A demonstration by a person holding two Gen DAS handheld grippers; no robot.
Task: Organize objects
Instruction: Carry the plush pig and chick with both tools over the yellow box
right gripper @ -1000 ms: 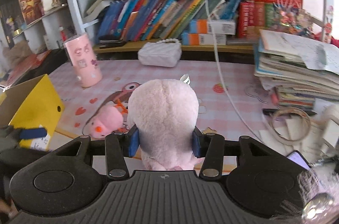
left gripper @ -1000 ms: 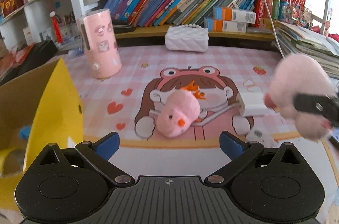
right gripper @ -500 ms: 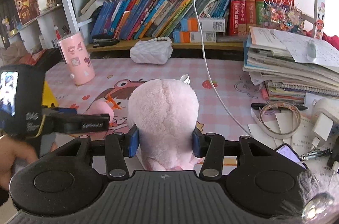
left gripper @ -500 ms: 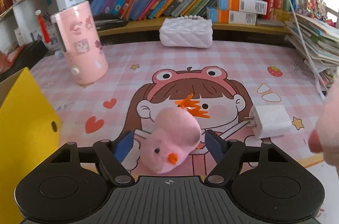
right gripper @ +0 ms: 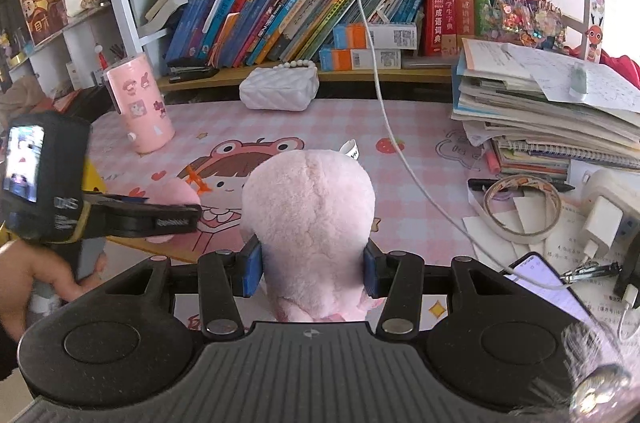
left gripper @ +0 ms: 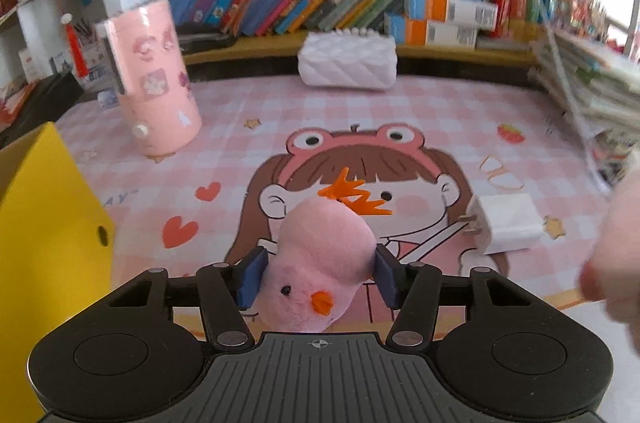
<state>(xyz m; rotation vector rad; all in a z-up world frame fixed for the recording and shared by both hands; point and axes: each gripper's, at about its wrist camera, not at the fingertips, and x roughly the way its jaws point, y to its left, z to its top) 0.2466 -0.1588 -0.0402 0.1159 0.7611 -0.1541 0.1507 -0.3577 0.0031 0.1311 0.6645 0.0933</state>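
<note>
My left gripper (left gripper: 318, 277) is shut on a small pink plush chick (left gripper: 320, 263) with an orange beak and orange comb, just above the pink cartoon desk mat (left gripper: 360, 111). The left gripper (right gripper: 176, 219) and its chick (right gripper: 176, 195) also show at the left of the right wrist view. My right gripper (right gripper: 312, 265) is shut on a large pink plush toy (right gripper: 308, 219), held above the mat's front edge. A blurred part of that toy (left gripper: 616, 251) shows at the right of the left wrist view.
A yellow cardboard box (left gripper: 44, 235) stands at the left. A pink cylinder holder (left gripper: 154, 79), a white quilted purse (left gripper: 348, 61) and a white charger (left gripper: 504, 223) sit on the mat. Stacked books and papers (right gripper: 548, 119), a tape roll (right gripper: 520, 207) and a phone (right gripper: 548, 283) crowd the right. A white cable (right gripper: 384, 95) hangs down.
My left gripper moved forward to the plush chick and shut on it. The right gripper kept hold of the large plush toy, staying nearly still.
</note>
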